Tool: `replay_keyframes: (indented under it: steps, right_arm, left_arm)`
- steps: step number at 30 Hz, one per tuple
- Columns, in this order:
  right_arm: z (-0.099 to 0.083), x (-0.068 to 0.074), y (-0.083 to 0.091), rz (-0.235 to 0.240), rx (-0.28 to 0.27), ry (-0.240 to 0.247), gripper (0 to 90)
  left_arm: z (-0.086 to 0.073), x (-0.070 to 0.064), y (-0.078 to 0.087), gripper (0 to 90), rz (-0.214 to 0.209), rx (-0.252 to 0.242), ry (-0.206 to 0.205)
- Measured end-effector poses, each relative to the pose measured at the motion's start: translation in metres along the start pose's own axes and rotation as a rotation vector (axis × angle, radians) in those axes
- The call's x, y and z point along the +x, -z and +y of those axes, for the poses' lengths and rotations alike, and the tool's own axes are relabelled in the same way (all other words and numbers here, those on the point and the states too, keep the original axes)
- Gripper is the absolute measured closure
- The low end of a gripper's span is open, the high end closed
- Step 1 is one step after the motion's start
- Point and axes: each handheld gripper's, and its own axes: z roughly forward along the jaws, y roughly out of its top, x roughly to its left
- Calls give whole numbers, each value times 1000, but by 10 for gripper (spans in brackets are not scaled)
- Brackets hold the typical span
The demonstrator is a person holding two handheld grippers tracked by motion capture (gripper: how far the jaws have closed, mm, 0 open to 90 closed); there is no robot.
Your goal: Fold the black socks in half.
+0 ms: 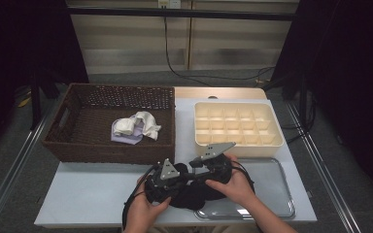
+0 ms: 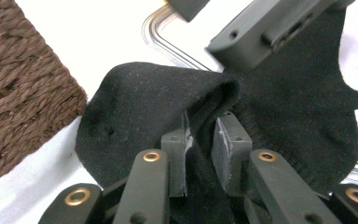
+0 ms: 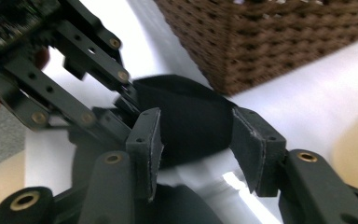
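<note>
**Black sock pinched by left gripper, right gripper open at its far fold**

Left side: the wicker basket (image 1: 73, 141) holds a bundle of pale cloths (image 1: 135, 127), untouched. In front of it, the left gripper (image 2: 205, 140) has its jaws drawn narrow on a fold of the black sock (image 2: 135, 107), cloth pinched between the pads.

Centre: the sock lies on the white table (image 1: 87, 189), at the near-left corner of the metal tray (image 1: 272, 194), between the two hands. Its long axis appears to run left to right, from one gripper toward the other.

Right side: the right gripper (image 3: 196, 140) stands wide, its jaws astride the sock's raised fold without closing on it. The sock lies directly ahead of it, so this gripper seems better placed to take the free end. Beyond sits the cream divided box (image 1: 238, 126), compartments empty.
</note>
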Motion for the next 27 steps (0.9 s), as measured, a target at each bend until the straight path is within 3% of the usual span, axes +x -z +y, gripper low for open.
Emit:
replay_keyframes:
  steps: [7,11,13,17,20,23,27]
  right_arm:
    - [2,4,-8,28,9,-4,586]
    - [-3,0,-16,58,36,-19,691]
    - [-4,-2,-19,71,64,-31,797]
    - [-8,-4,-21,53,122,-31,858]
    - [-11,-6,-17,52,116,-43,867]
    - [-13,-8,-10,58,74,-66,866]
    - [-18,-11,-1,42,41,-82,861]
  left_arm:
    - [1,-1,0,738,-5,8,3]
    - [0,-2,-2,715,-4,1,-3]
    - [0,-2,-2,698,-7,10,2]
    - [-1,-1,1,660,-16,1,23]
    - [-1,2,7,637,-4,-6,45]
    - [-4,7,14,619,8,-21,90]
    - [-6,10,17,617,21,-32,108]
